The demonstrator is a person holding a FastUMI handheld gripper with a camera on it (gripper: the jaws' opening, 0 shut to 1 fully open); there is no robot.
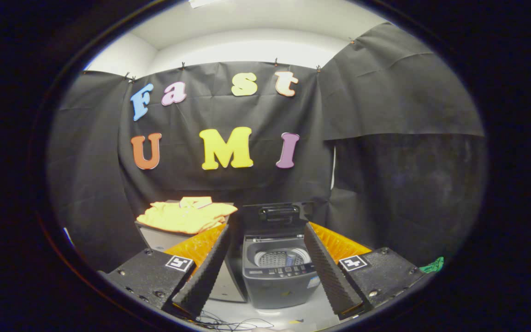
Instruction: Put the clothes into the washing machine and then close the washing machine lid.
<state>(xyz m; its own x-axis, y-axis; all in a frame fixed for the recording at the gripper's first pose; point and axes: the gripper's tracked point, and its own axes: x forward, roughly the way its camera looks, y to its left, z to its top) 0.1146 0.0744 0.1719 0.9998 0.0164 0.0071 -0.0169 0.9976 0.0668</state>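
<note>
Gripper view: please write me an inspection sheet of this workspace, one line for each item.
Surface: pale tabletop, bare patch just ahead of the gripper.
Job's things: small grey toy washing machine, black lid raised, drum empty; folded yellow cloth shirt lying on a grey box beside the machine.
Clutter: green scrap beyond the right finger, kind unclear.
Gripper: gripper open, holding nothing, machine seen between its fingers.
Cables: thin dark wires on the tabletop near the fingers.
Surroundings: black cloth wall behind.
</note>
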